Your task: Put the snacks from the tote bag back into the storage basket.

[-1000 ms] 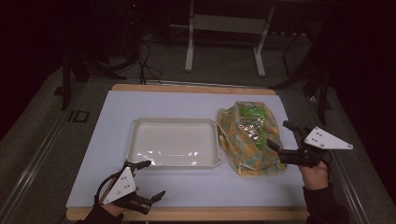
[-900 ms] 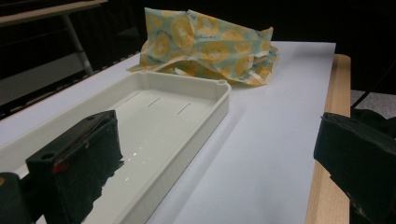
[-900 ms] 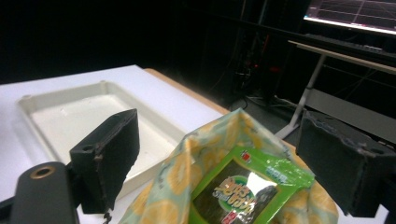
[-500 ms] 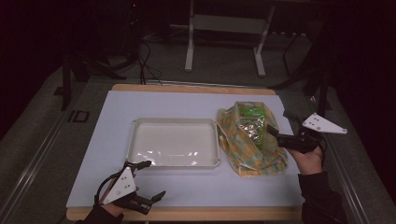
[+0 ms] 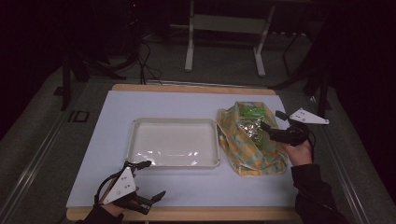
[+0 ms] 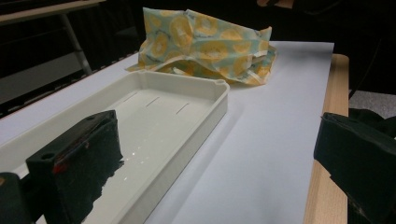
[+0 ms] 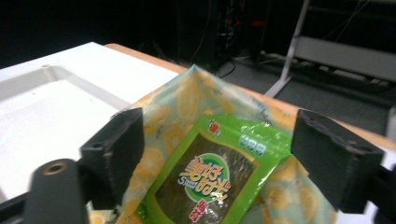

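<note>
1. Writing legible solely on the green foil snack packet [image 7: 212, 179] in the right gripper view: an oval emblem with yellow Chinese characters, small Latin lettering beneath too blurred to read, red characters low on the front.
2. Counted: one green foil snack packet, one pale-blue cloth bag printed with yellow citrus slices [image 5: 250, 144], one shallow white rectangular plastic tray [image 5: 173, 142], two grippers, one white-topped bench with a wooden edge [image 5: 187, 105].
3. Packet lodged in the open mouth of the bag, at the right of the bench, bag just beside the tray's right end.
4. Right gripper [image 5: 273, 122] spread wide, level with the bag's mouth on its right side; contact with bag or packet unclear.
5. Left gripper [image 5: 148, 179] spread and empty, near the bench's front edge, in front of the tray's left corner.
6. Left gripper view: slots in the tray floor [image 6: 159, 100] and the bag's closed side [image 6: 205, 44].
7. High view: both hands, crinkled silver foil at the bag's mouth.
</note>
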`<state>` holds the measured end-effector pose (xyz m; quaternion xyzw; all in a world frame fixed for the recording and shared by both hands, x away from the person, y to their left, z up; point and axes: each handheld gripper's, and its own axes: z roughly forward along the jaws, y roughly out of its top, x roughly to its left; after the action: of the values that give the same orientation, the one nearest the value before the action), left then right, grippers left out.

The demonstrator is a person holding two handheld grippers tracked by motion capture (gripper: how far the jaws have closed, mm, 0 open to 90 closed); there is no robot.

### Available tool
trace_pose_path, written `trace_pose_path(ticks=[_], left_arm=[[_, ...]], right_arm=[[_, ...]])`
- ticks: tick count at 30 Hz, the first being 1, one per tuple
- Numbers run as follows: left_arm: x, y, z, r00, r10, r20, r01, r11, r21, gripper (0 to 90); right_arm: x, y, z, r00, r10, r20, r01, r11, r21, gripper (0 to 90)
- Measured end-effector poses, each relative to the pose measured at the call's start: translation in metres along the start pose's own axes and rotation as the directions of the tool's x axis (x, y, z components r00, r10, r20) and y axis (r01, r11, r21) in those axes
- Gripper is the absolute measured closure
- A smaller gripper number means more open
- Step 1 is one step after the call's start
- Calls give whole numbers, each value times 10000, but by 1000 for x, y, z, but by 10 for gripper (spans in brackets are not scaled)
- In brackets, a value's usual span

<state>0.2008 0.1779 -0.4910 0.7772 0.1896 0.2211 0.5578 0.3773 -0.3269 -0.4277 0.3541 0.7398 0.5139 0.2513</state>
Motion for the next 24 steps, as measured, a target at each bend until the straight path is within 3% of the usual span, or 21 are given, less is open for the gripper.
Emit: trace_pose_path(ticks=[11, 24], left_arm=[[0, 0, 1, 10000, -1, 36, 1, 10000, 33, 12], [-1, -1, 1, 10000, 25, 77, -25, 10000, 81, 12]], right_arm=[[-11, -14, 24, 9987, 501, -85, -495, 9969, 607, 205], [-27, -33, 47, 9921, 1149, 505, -1205, 9847, 1256, 272]])
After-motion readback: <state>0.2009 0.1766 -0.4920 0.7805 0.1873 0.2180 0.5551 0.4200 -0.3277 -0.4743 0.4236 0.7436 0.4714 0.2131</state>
